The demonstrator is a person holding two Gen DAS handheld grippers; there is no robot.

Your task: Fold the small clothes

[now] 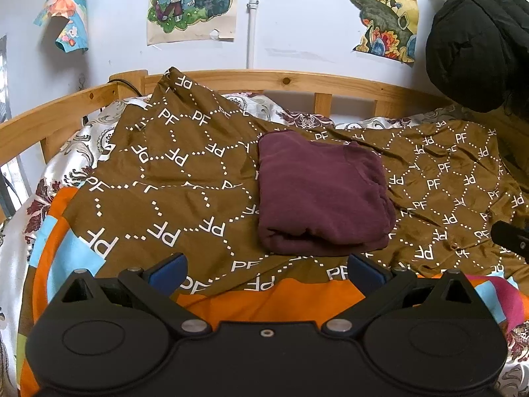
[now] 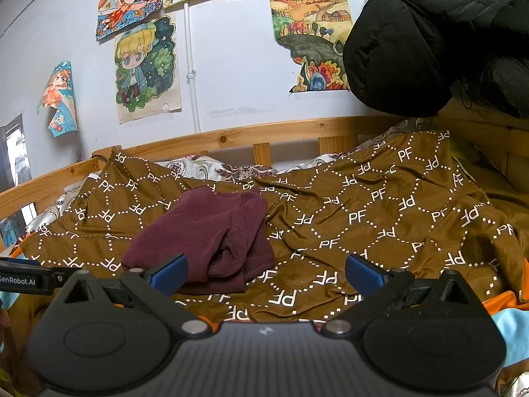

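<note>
A maroon garment (image 1: 320,195) lies folded into a thick rectangle on a brown cloth printed with white "PF" letters (image 1: 185,178). My left gripper (image 1: 266,273) hangs open just in front of the garment's near edge, with nothing between its blue pads. In the right wrist view the same maroon garment (image 2: 208,235) sits left of centre on the brown cloth (image 2: 380,218). My right gripper (image 2: 266,273) is open and empty, its left pad close to the garment's near corner. The left gripper's black body (image 2: 23,279) shows at the left edge.
A wooden bed rail (image 1: 297,82) runs along the back, below a white wall with drawings (image 1: 193,3). A black padded jacket (image 2: 436,36) hangs at the upper right. Orange and blue bedding (image 1: 66,248) and a floral sheet (image 1: 72,152) show around the brown cloth.
</note>
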